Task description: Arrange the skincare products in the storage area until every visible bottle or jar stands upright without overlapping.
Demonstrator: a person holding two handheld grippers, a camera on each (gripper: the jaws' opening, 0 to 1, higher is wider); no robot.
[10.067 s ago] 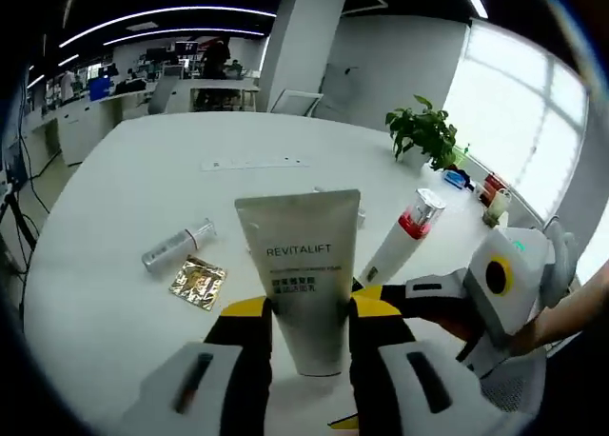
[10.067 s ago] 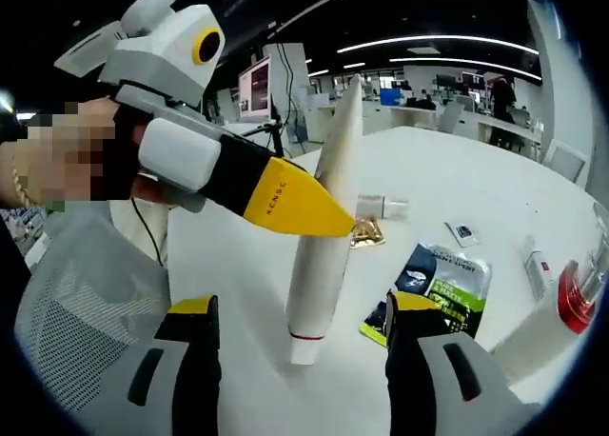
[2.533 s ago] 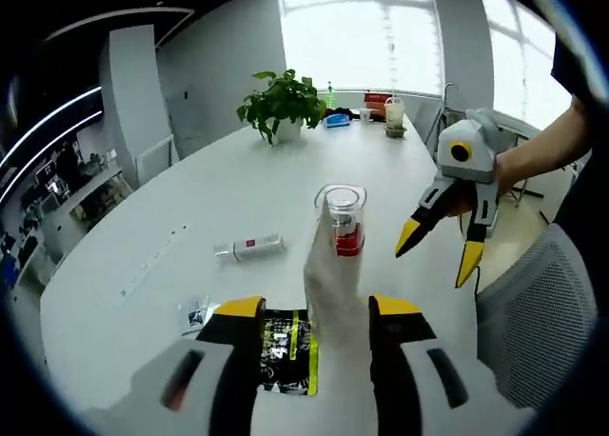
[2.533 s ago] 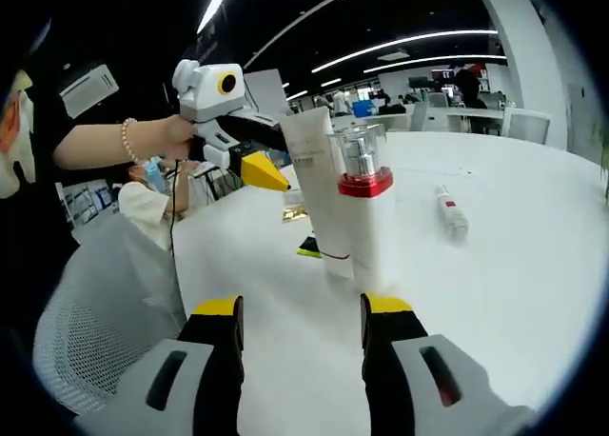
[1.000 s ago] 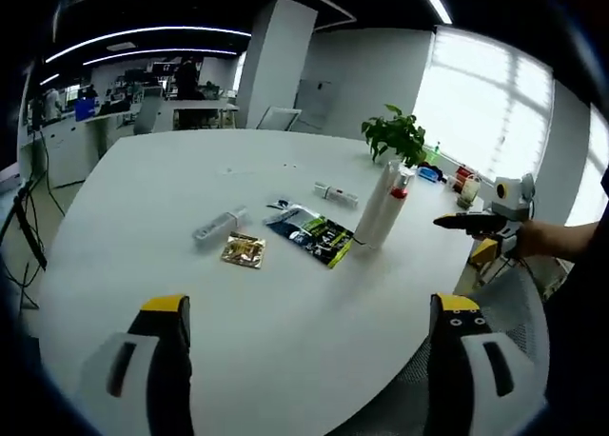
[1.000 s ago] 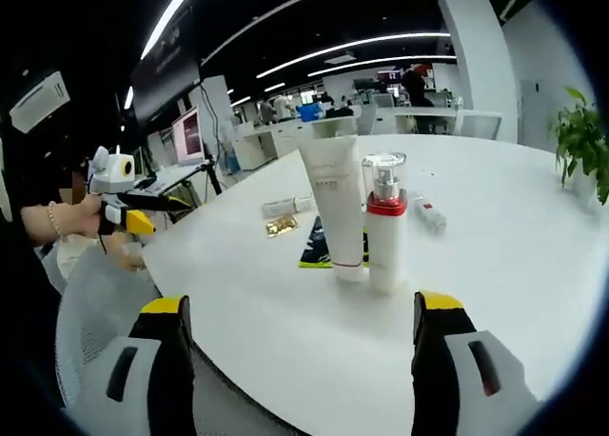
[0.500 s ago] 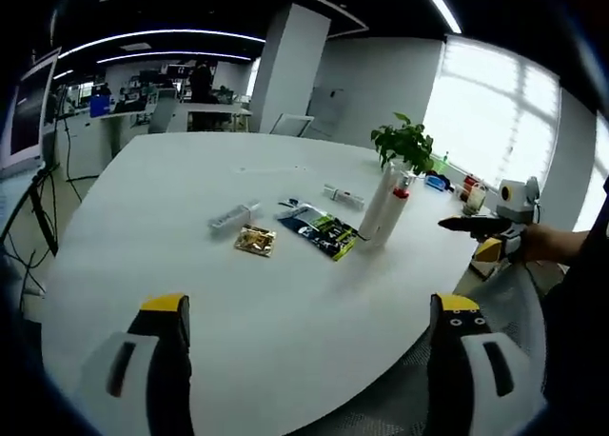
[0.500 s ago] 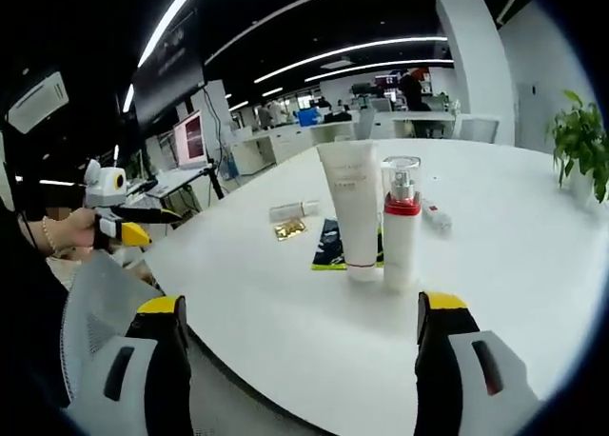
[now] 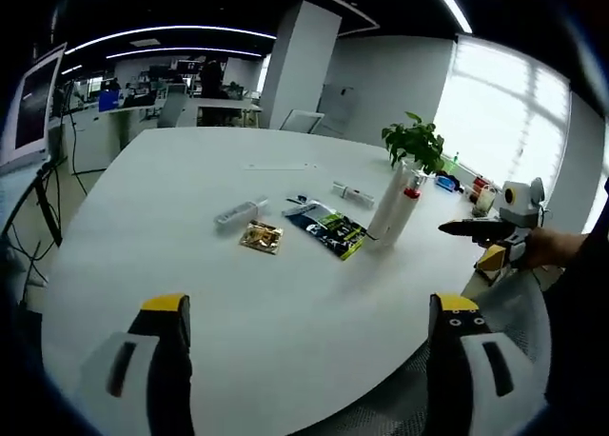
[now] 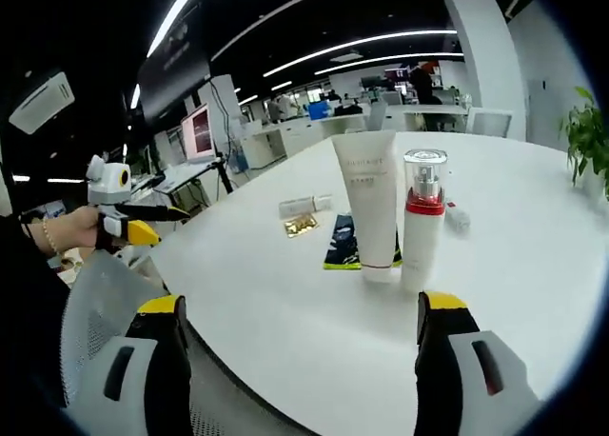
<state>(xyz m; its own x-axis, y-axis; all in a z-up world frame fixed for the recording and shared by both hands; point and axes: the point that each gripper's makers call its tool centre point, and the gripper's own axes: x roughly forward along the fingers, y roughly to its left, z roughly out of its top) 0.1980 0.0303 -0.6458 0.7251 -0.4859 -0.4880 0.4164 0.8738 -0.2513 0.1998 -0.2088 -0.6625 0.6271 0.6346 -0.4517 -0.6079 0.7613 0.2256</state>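
- Your right gripper (image 10: 295,360) is spread wide and holds nothing; its jaws stand well back from the table (image 10: 533,265), off the near edge.
- Your left gripper (image 9: 309,360) is likewise spread wide and empty, also pulled back off the table's edge. In the right gripper view it shows at the far left with its jaws drawn near together, though at that size you can't be sure of that.
- Nearest in the right gripper view, the white tube (image 10: 371,208) stands on its cap and the pump bottle (image 10: 422,217) with the red collar stands just beside it. They look very close, and whether they touch cannot be told.
- Both look light. The tube is soft and top-heavy on its small cap, so if you adjust it, pinch low near the cap and release gently. The pump bottle is stiff but probably slick; take it at the mid body, below the clear cap.
- Behind them a dark sachet (image 10: 341,241) and a gold sachet (image 10: 301,226) lie flat.
- Farther out, a small silver bottle (image 9: 238,212) and a small white tube (image 9: 353,195) lie on their sides, apart from each other. Judged from the task, these are left to stand up; both are thin, light and likely to roll, so grip across the body near one end.
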